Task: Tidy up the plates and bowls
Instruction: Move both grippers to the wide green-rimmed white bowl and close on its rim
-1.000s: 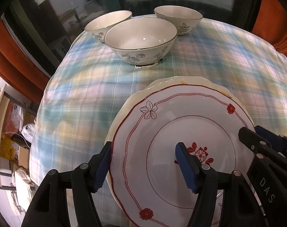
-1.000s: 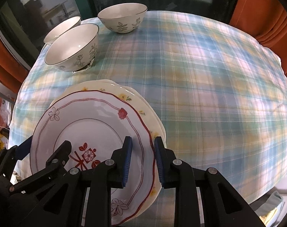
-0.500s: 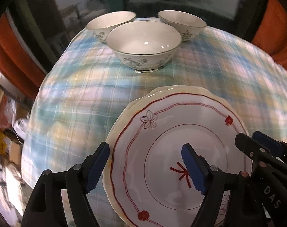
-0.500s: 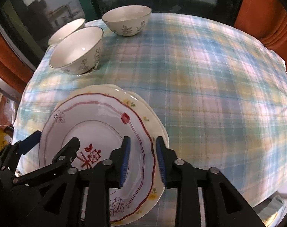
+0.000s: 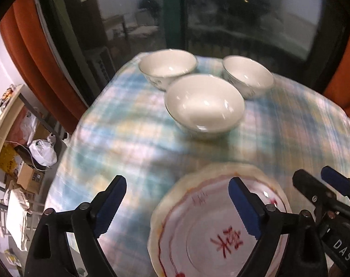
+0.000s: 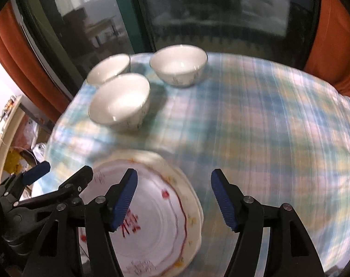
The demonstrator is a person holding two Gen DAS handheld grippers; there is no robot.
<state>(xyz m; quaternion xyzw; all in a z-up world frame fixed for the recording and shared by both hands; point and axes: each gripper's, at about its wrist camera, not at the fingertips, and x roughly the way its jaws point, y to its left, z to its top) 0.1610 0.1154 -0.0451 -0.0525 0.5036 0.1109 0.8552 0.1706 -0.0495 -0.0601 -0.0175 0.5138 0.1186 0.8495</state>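
- Left wrist view: the whole picture is smeared by motion blur, so the pattern on the bowls cannot be read; the white red-rimmed plate with a red character at its centre [image 5: 211, 235] is cut off at the bottom edge and partly hidden behind the black finger with a blue pad [image 5: 244, 207]; it lies on a cream scalloped plate [image 5: 170, 198], of which only the rim shows; both plates sit near the front of the worktop under a pastel plaid cloth [image 5: 128, 138].
- The left gripper [image 5: 177, 205] has its fingers spread wide and holds nothing; one finger is over the cloth, the other over the top plate; the right gripper's black frame intrudes at the right edge.
- Three white ceramic bowls stand close together at the far side: the nearest bowl [image 5: 205, 106], the far left bowl [image 5: 168, 67] and the far right bowl [image 5: 247, 76]; all look empty inside.
- Right wrist view: equally blurred; the plate stack is partly covered by the left gripper's frame and cut off below; the right gripper [image 6: 172, 198] is spread wide and empty, its fingers straddling the right rim of the stack; the three bowls show nothing inside.
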